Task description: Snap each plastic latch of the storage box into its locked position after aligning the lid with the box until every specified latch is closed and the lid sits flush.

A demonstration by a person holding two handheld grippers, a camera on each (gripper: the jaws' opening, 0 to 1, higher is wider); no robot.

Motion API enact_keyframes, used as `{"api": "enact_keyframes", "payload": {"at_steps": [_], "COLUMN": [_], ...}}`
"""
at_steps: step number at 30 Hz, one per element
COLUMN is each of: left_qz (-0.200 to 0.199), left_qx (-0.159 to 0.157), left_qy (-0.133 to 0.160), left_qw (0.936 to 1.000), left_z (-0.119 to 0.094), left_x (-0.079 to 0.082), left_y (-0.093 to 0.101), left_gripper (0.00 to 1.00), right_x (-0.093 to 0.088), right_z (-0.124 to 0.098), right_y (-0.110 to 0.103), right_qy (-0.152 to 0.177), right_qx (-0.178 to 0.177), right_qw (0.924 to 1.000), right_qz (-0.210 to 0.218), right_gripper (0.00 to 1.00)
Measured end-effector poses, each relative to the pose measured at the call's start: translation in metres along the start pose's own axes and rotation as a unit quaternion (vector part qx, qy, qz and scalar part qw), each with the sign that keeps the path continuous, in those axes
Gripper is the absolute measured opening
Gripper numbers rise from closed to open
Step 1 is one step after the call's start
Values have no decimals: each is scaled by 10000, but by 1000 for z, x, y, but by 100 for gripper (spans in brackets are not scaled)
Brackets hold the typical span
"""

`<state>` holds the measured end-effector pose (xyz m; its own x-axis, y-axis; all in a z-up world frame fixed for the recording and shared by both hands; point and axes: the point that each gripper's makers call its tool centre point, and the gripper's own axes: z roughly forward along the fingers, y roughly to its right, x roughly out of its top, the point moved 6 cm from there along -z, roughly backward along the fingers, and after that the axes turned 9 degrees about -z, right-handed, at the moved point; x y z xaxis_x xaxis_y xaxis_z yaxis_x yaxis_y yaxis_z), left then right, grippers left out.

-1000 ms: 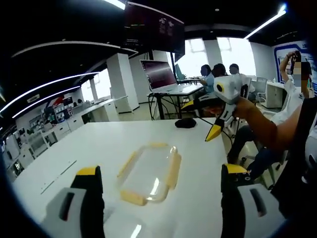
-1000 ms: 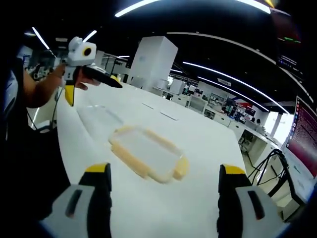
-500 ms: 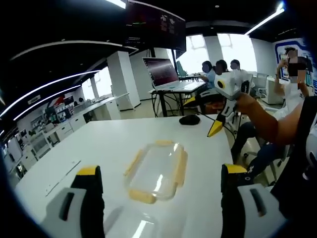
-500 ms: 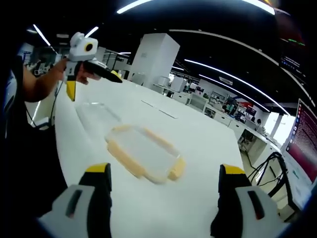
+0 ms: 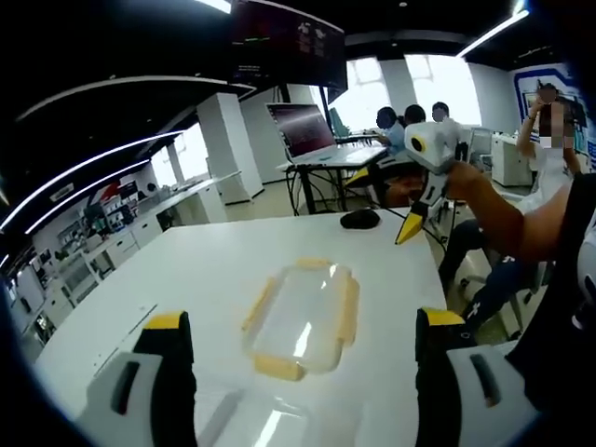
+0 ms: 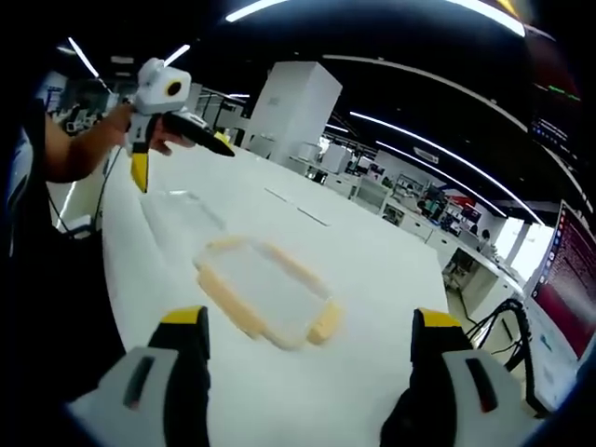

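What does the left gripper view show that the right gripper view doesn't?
Left gripper view: the raised right gripper, a small black rounded object at the table's far end, an open laptop, seated people. Right gripper view: the raised left gripper. Both: the clear rectangular lid with yellow latches lying on the white table by the clear plastic box, not yet on it.

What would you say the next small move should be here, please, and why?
Probably lower an open gripper to the lid and lift it toward the box: the lid lies flat on the table beside the box, and both grippers are empty and raised.
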<state>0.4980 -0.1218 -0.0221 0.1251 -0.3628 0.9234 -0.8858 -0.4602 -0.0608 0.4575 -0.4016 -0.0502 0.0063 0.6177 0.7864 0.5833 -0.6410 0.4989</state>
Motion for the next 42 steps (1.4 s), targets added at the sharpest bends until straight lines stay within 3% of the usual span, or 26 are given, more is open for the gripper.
{"api": "enact_keyframes", "payload": {"at_steps": [20, 42], "left_qz": [69, 196], "left_qx": [-13, 112], "left_qy": [-187, -251], "left_qw": [9998, 9994], "left_z": [8, 5], "left_x": [1, 9], "left_y": [-10, -19], "left_gripper": [100, 100], "right_x": [-7, -3], "right_z": [7, 9], "right_y": [18, 31], "right_qy": [-191, -281], "right_qx": [25, 61], "right_qw": [9998, 9994], "right_qz": [-69, -190], "right_gripper": [89, 88]}}
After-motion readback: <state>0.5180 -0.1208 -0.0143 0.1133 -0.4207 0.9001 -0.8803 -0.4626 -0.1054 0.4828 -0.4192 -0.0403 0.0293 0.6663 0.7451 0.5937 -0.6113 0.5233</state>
